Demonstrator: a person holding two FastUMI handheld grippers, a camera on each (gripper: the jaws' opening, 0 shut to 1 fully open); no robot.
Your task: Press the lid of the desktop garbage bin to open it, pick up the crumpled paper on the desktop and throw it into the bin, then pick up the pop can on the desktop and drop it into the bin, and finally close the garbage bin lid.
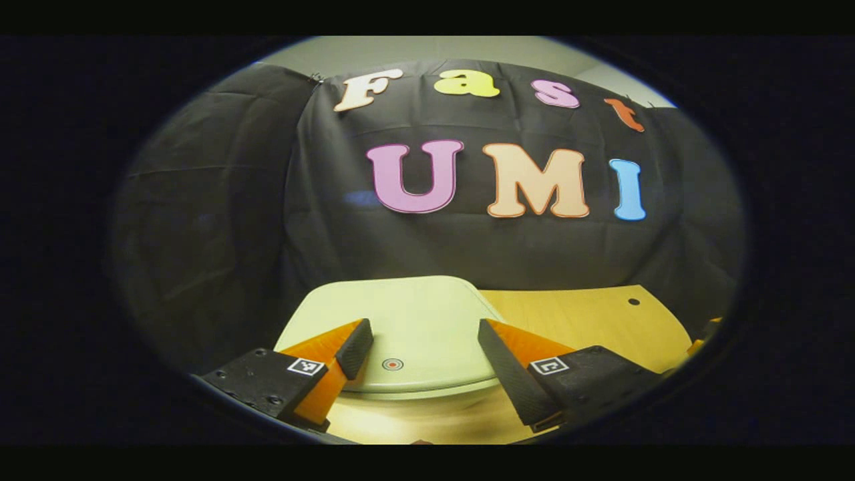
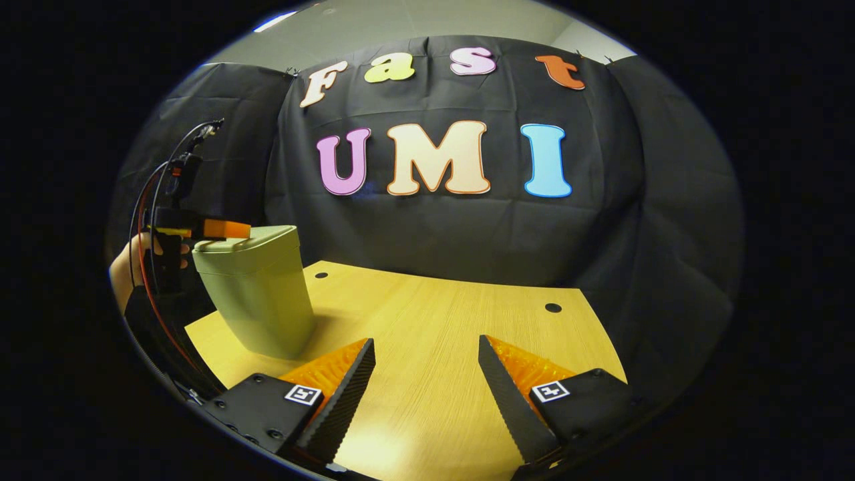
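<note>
Both grippers' ridged fingers spread, left gripper (image 1: 422, 357) over the bin's smooth rounded lid (image 1: 414, 321), right gripper (image 2: 426, 381) above wood-grain desktop (image 2: 441, 321).

Each gripper carries two wedge-shaped fingers with ribbed inner faces, mounted on black blocks dotted with screws and a small square black-and-white marker. The left gripper (image 2: 230, 230) trails looping black and red cables, and the hand (image 2: 127, 270) holding it wears a dark sleeve.

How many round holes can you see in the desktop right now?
2 in the right gripper view: one hole near the back edge just right of the bin, the other hole toward the back right. More may sit behind the bin.
</note>
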